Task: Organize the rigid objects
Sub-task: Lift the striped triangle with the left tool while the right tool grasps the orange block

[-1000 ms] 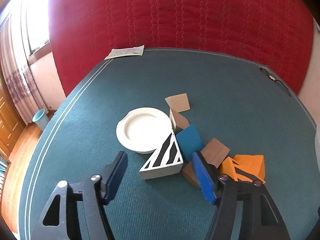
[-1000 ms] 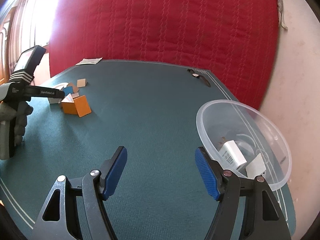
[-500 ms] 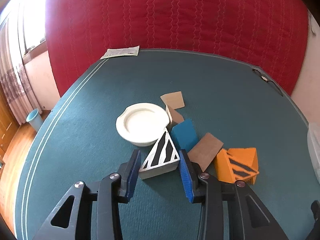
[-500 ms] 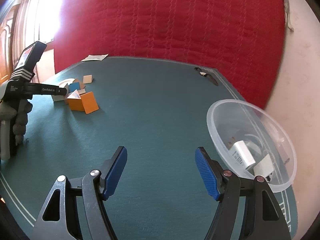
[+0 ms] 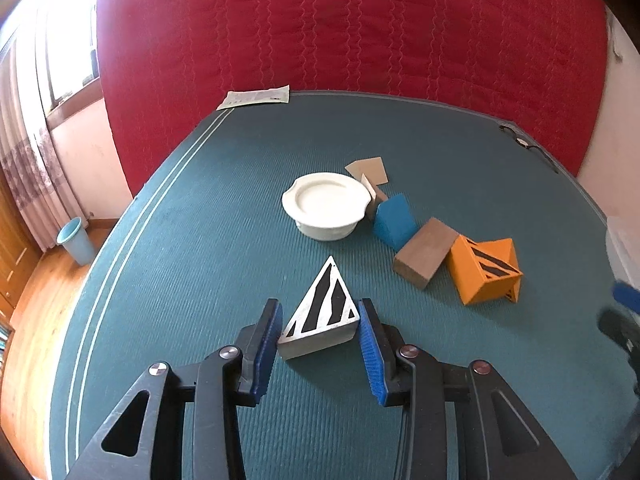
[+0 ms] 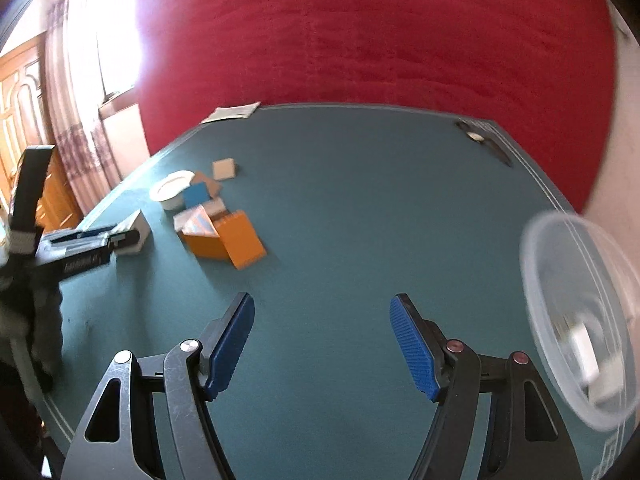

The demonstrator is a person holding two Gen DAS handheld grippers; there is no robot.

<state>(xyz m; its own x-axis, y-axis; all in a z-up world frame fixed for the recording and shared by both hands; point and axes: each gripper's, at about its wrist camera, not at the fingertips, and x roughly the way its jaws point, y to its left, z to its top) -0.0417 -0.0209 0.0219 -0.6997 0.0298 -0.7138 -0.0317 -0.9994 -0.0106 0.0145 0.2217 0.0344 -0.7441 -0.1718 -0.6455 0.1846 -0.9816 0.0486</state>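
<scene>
Green felt (image 5: pixel 200 260) bears striped wedge (image 5: pixel 322 312) (apex pointing away), left tool (image 5: pixel 320 330) clamped.

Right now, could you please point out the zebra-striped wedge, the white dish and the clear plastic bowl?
zebra-striped wedge (image 5: pixel 322 307): left wrist view, on its striped triangular top face.
white dish (image 5: pixel 324 200): left wrist view, on its inner floor.
clear plastic bowl (image 6: pixel 560 280): right wrist view, on its translucent side wall.

Probably a home: curtained window (image 5: pixel 36 92), wooden floor (image 5: pixel 36 304), bin (image 5: pixel 76 240).
</scene>
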